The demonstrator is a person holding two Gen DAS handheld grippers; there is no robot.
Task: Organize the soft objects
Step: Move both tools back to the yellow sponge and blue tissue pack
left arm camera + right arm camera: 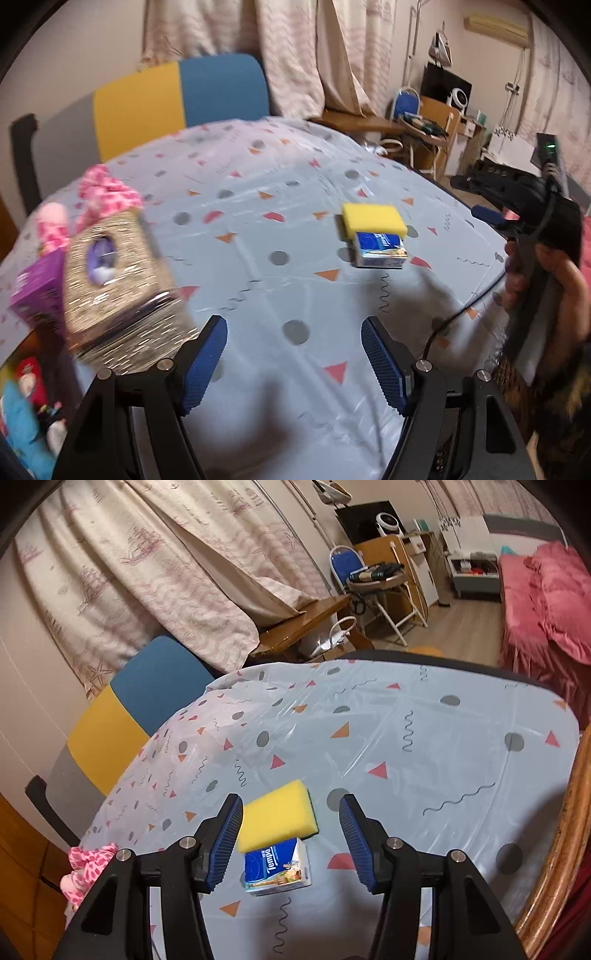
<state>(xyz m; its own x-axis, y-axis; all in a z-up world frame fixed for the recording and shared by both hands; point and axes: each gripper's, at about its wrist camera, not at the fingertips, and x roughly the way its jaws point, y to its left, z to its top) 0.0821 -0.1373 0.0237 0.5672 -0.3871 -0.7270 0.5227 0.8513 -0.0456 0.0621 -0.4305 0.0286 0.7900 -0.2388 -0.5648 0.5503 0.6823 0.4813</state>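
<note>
A yellow sponge (373, 218) lies on the patterned tablecloth (280, 177) and touches a blue Tempo tissue pack (380, 253) in front of it. My left gripper (295, 365) hovers open well short of them, with nothing between its blue pads. A hand holds my right gripper (480, 201) at the table's right edge, off to the side of the pair. In the right wrist view the sponge (277, 819) and tissue pack (277, 866) show in the gap of the right gripper (291, 842), which is open and does not touch them.
A silver patterned tissue box (118, 280), a purple box (33, 291) and a pink cloth (107, 195) crowd the table's left end. A yellow and blue chair (177, 99) stands behind. A curved wooden rail (554, 849) borders the right side.
</note>
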